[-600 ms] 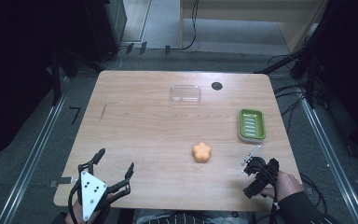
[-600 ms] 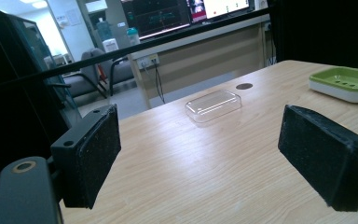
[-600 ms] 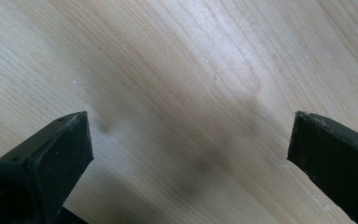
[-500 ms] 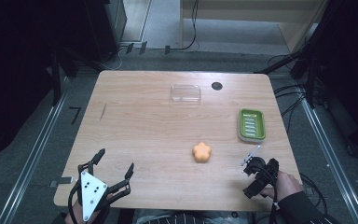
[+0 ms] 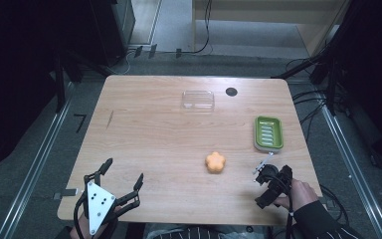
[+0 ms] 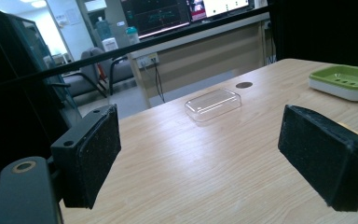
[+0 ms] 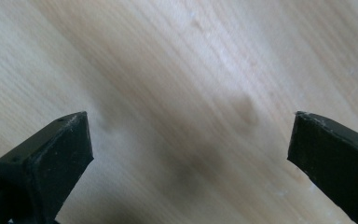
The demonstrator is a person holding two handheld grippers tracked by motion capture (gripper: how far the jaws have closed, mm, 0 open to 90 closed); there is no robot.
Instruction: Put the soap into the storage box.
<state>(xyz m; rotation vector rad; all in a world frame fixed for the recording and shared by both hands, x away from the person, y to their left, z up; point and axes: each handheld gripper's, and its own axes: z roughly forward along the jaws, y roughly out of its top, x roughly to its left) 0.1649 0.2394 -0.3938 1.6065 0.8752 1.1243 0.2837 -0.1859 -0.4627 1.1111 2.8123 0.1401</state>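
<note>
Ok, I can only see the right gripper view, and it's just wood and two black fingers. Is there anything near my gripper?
Observer: Yes. An orange flower-shaped thing lies on the table, just to the left of your right gripper.
Operator: What else is close?
Observer: A green soap dish sits just beyond your gripper, by the table's right edge.
</note>
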